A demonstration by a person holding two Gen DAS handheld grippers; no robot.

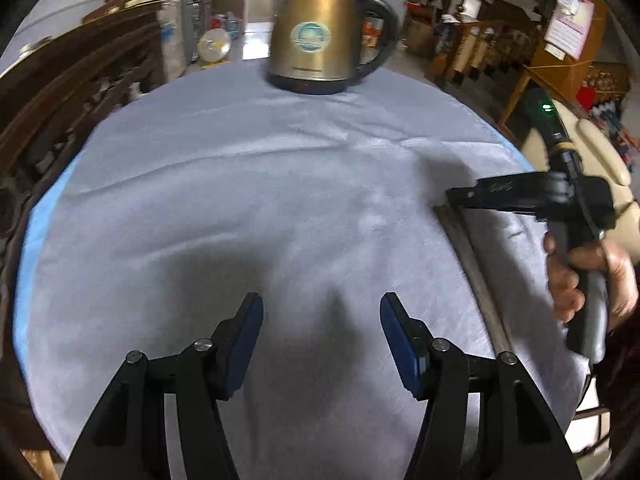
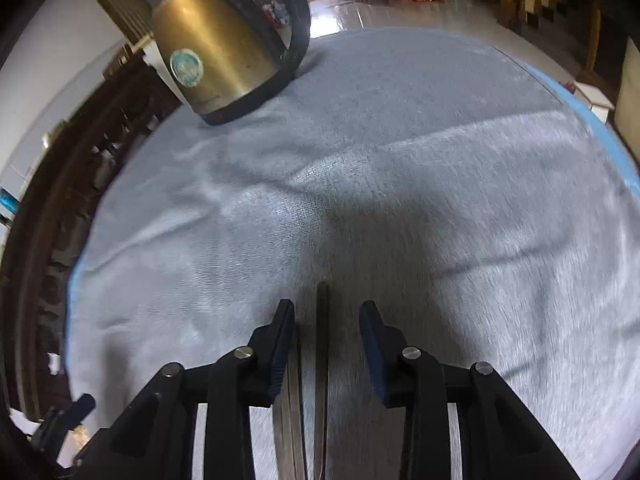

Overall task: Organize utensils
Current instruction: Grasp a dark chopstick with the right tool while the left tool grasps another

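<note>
Straddling two long thin metal chopsticks [image 2: 322, 344] on the grey cloth-covered table [image 2: 440, 184], right gripper [image 2: 326, 320] pads not yet pressing. Left gripper [image 1: 322, 320] empty, spread. Risk: thin rods (blurred) roll or splay on closing, so only one gets pinched.

A brass-coloured electric kettle [image 1: 310, 36] with a black handle and a round pale sticker stands upright near the far edge of the round table, on the grey-blue cloth [image 1: 240, 200] that covers it. Dark carved wooden furniture [image 1: 68, 92] lines the room beyond the table's left edge.
</note>
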